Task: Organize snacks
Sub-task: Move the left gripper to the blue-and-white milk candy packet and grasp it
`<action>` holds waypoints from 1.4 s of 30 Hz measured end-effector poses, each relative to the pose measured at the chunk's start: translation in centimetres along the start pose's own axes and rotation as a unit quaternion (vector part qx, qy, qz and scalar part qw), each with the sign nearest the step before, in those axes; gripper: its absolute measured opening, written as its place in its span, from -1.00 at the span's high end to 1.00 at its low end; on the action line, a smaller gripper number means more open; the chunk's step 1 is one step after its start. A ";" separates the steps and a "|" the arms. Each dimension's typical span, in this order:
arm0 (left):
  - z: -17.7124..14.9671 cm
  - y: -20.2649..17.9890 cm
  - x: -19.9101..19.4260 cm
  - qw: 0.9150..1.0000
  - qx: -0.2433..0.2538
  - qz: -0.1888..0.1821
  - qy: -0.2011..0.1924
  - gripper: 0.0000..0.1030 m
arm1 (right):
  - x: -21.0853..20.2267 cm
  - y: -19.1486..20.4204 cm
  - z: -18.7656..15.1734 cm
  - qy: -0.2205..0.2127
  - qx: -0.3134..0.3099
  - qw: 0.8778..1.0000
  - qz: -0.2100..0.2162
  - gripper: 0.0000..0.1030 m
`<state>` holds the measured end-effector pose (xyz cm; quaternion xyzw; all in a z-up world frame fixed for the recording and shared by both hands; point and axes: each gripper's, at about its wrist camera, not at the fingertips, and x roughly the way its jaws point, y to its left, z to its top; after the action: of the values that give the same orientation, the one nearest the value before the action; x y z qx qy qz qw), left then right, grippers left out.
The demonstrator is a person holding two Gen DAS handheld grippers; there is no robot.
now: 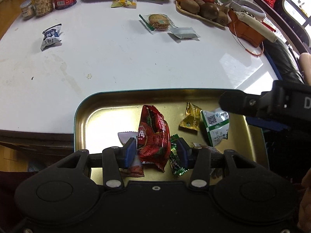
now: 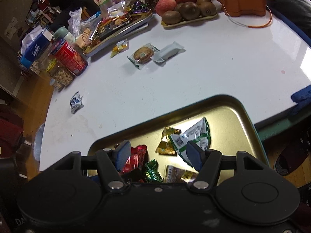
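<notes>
both tongs (image 1: 156,150) open over snack tray (image 1: 101,104)

Both wrist views look steeply down along their fingers, close above the gold tray (image 1: 81,114) (image 2: 243,106) (shared), white table (image 1: 116,58) (image 2: 213,68) beyond

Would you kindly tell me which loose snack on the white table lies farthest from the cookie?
The blue-and-white packet, alone toward the table's left; the grey packet touches the cookie, and the yellow packet lies nearer.
</notes>
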<state>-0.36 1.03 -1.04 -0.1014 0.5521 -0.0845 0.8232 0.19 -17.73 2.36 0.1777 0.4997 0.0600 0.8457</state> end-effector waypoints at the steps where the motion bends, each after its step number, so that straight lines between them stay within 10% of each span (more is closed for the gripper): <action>1: 0.2 0.4 -0.1 1.000 -0.009 -0.003 0.000 -0.04 | -0.2 0.1 0.5 -0.005 -0.003 1.000 -0.001 -0.30; 7: 1.9 2.6 -1.2 0.999 -0.042 -0.005 -0.002 -0.01 | 1.0 0.7 3.5 -0.001 -0.009 1.000 0.002 -0.30; 18: 12.0 15.0 -1.8 0.981 -0.164 0.100 -0.021 -0.03 | 3.2 3.6 7.2 0.001 -0.028 0.999 0.022 -0.30; 42: 19.3 17.6 4.9 0.987 -0.096 0.128 0.000 -0.04 | 7.0 3.1 6.6 0.035 -0.006 0.999 0.028 -0.29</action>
<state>19.83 18.20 -2.87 -0.1083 0.5663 0.0754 0.8135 9.57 -14.51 0.61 0.1841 0.5231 0.0928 0.8270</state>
